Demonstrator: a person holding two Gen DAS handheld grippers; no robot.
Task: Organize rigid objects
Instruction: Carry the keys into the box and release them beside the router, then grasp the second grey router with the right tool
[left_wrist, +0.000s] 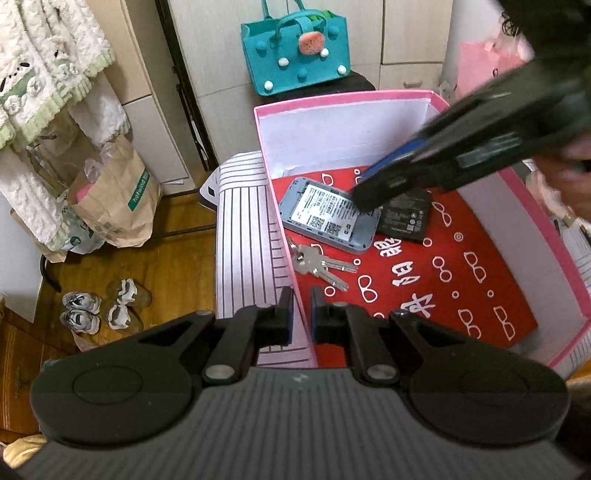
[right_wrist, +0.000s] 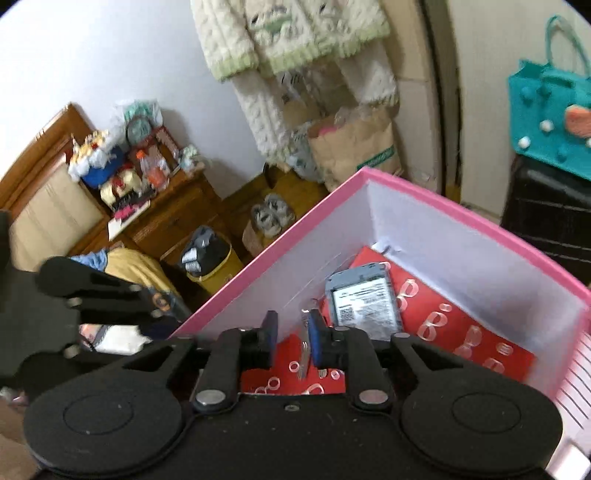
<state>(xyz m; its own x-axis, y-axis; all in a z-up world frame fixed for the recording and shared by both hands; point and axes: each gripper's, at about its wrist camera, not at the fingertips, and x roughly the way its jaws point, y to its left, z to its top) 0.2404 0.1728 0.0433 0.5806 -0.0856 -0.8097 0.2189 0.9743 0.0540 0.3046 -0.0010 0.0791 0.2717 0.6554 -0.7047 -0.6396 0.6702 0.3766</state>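
Looking from the left wrist, the left claw (left_wrist: 300, 314) is pinched onto the near-left wall of the pink box (left_wrist: 343, 101). On the box's red lining lie a grey device (left_wrist: 328, 214), a black battery (left_wrist: 406, 216) and keys (left_wrist: 319, 264); the right claw (left_wrist: 373, 184) hangs over the device. From the right wrist, the right claw (right_wrist: 293, 336) stands narrowly parted inside the box (right_wrist: 476, 219), a thin silvery piece (right_wrist: 304, 349) between its pads, grip unclear.

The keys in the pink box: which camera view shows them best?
The left wrist view. There the keys lie unobstructed on the red lining of the pink box. The right wrist view shows no clear keys, only a blurred metallic strip between its own fingers.
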